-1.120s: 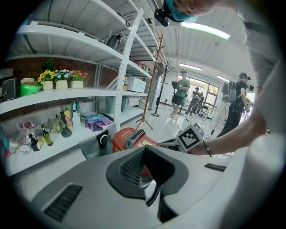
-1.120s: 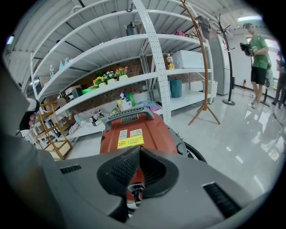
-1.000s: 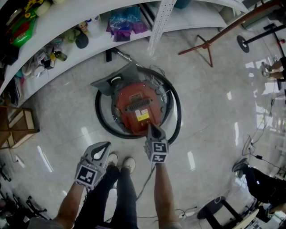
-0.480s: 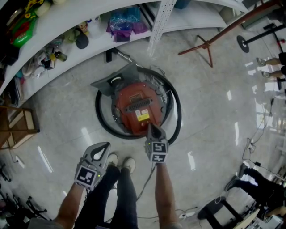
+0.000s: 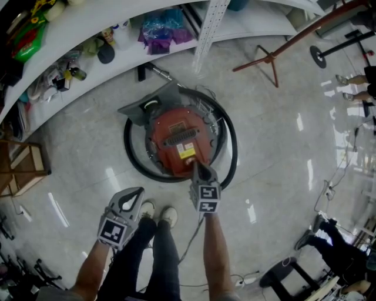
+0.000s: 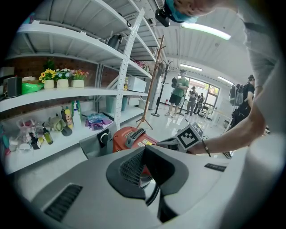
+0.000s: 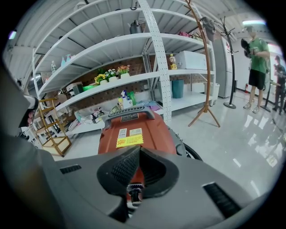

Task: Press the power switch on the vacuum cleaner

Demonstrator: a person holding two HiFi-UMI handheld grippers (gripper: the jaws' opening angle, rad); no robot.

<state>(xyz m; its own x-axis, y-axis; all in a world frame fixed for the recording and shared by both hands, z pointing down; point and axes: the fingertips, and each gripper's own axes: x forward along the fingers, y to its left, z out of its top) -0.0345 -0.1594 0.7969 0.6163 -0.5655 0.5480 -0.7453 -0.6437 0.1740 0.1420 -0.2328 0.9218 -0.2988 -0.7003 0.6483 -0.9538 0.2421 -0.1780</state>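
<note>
Standing over a round red plastic vacuum cleaner (image 5: 176,132) on a shiny grey tiled floor (image 5: 276,147). Ringed by a black rubber hose (image 5: 127,144), with a grey plastic floor nozzle (image 5: 138,111) on the far side, near a long white metal shelf (image 5: 106,14).

Holding the right gripper (image 5: 195,167) low, with its tip at the near edge of the red top, just beside a yellow sticker (image 5: 187,153). Pressed together into one point, with nothing pinched. Through the right gripper view, just under the closed tip, a small dark round button (image 7: 134,188). Touching it or not, cannot tell.

Holding the left gripper (image 5: 137,192) back beside the legs, well apart from the vacuum cleaner. Pressed together too, with nothing between. Down on the floor between the two grippers, a pair of pale shoes (image 5: 170,216).
</note>
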